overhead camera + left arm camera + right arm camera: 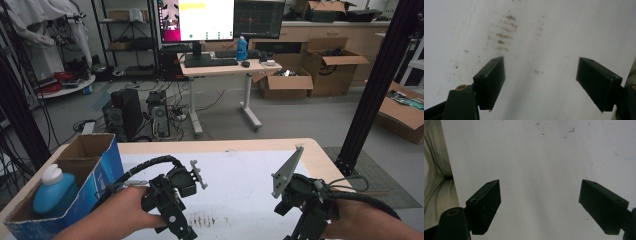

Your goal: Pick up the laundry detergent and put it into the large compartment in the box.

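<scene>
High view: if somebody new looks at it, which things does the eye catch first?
First the two hand-held grippers low over the white sheet: the left gripper and the right gripper, both with jaws wide apart and nothing between them. Next the blue bottle standing in the open cardboard box at the table's left edge.

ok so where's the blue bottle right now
In the high view the blue bottle stands inside the open cardboard box at the table's near-left corner, just left of the left gripper.

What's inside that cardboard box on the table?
A blue bottle with a white cap stands in the box. The box walls hide its lower part and whatever else lies inside.
</scene>
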`<state>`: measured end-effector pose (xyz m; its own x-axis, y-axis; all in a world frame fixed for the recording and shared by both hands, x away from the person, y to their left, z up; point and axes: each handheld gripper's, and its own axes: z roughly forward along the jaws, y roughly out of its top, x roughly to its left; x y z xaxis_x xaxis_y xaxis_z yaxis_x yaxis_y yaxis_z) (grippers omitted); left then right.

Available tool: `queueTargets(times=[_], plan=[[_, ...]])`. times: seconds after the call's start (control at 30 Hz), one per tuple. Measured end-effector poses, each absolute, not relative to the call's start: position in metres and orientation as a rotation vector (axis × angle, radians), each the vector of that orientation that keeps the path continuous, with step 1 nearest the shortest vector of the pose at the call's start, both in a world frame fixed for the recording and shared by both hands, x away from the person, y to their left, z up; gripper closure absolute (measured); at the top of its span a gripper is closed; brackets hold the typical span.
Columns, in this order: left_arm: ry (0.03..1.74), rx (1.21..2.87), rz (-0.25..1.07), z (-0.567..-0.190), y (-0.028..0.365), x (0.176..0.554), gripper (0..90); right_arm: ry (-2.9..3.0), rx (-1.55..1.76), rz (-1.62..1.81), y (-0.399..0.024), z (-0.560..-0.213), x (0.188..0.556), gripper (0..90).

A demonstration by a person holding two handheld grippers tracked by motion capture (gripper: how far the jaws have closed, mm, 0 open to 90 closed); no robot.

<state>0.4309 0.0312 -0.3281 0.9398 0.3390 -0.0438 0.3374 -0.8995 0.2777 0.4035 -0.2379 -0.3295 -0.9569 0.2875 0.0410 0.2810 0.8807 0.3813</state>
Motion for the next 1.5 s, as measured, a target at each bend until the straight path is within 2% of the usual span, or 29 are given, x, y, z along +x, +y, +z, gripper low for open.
queueTargets(times=[0.53,1.5], plan=[[0.433,2.884,0.03,-0.325,0.012,0.423,24.0,3.033,0.435,0.609,-0.231,-0.33,0.399,17.8],[0.411,2.9,0.025,-0.326,0.013,0.421,24.0,3.041,0.426,0.6,-0.228,-0.332,0.4,17.8]])
